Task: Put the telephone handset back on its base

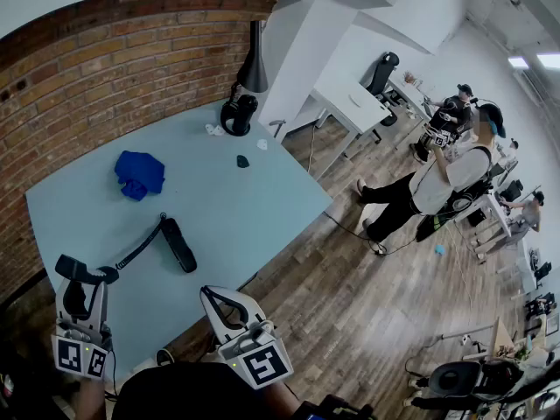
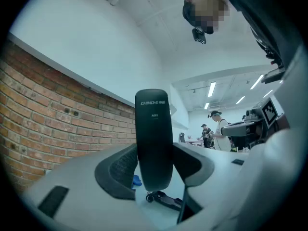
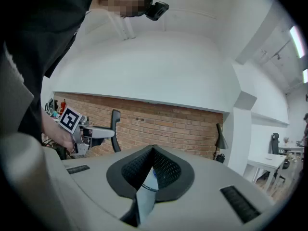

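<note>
Black telephone handset (image 2: 154, 138) stands upright between the jaws of the left gripper (image 1: 80, 280), whose pads press on its sides, held level over the near end of a pale blue table (image 1: 262, 208). A cord (image 1: 140, 250) runs from that gripper's side to the slim black base (image 1: 179, 245), which lies on the table just beyond. The right gripper (image 3: 153, 150), jaws closed together on nothing, hovers at the table's near edge, apart from both. Farther back lie a blue cloth (image 1: 140, 173) and a small dark object (image 1: 242, 160). A black lamp (image 1: 254, 64) stands by the brick wall (image 1: 105, 68). People (image 1: 429, 186) stand on the wooden floor (image 1: 350, 304) to the right.
</note>
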Demonstrator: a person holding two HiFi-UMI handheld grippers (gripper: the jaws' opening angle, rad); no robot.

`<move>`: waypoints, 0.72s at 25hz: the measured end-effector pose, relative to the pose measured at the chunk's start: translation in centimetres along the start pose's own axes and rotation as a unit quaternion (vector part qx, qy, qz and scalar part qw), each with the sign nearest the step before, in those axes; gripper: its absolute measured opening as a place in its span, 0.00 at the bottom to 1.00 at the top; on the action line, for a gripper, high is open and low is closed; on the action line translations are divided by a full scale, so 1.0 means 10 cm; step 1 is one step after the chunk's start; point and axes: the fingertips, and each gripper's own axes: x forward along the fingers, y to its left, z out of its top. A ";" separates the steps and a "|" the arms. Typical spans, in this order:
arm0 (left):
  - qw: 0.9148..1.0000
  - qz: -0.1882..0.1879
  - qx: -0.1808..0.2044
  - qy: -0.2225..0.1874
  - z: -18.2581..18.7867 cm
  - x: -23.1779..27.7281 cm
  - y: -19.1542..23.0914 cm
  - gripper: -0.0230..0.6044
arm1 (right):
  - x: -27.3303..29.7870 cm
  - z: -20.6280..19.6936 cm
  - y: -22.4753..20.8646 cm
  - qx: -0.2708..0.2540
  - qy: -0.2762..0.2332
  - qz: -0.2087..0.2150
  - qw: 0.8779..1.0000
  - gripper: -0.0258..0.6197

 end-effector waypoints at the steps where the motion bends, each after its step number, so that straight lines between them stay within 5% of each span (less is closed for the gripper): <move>1: 1.000 0.000 0.000 -0.001 0.00 0.00 0.00 0.44 | 0.00 -0.01 0.00 0.001 0.002 -0.001 1.000 0.05; 18: 1.000 -0.005 -0.003 0.003 -0.01 0.00 -0.06 0.44 | 0.01 0.02 -0.02 -0.005 -0.005 -0.014 1.000 0.05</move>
